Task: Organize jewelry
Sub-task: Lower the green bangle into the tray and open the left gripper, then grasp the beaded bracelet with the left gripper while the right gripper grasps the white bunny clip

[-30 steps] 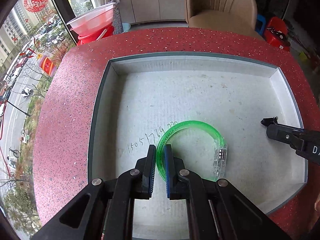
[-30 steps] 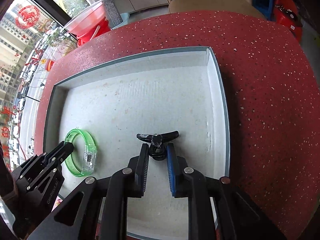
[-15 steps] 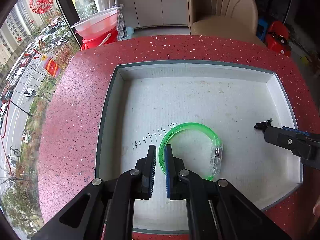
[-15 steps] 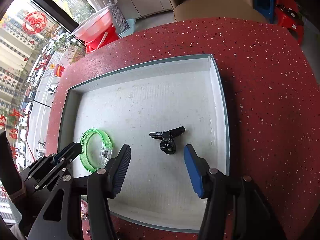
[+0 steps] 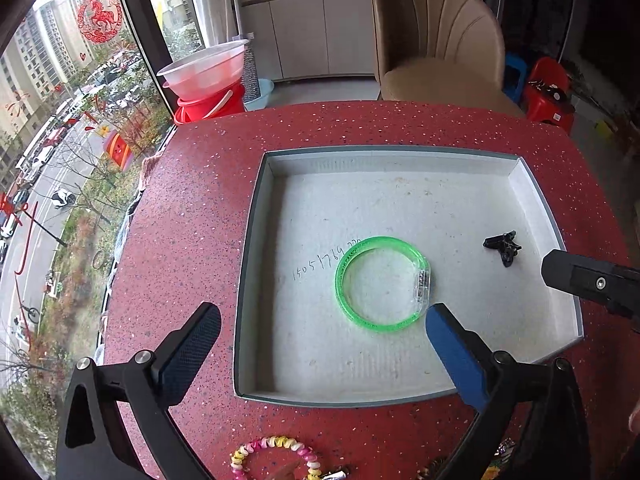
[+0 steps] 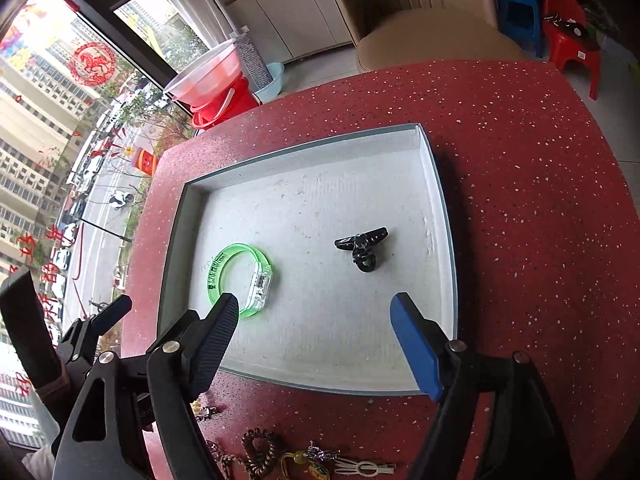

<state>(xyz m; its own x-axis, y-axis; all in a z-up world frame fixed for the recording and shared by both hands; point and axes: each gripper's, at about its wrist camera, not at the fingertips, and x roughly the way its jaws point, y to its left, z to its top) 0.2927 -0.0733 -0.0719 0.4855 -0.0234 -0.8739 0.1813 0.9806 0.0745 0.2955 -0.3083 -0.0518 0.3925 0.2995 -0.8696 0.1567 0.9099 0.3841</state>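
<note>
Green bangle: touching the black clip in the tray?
No. The green bangle lies apart from the black clip, bare tray floor between them.

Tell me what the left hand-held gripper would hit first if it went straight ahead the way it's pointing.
Probably the tray floor near the green bracelet. The left hand-held gripper, jaws opening and empty, aims down there; depth is hard to judge.

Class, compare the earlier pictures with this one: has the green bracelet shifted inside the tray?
No. The green bracelet lies beside the handwritten numbers on the tray floor as before; only the left gripper let go, jaws opening.
</note>
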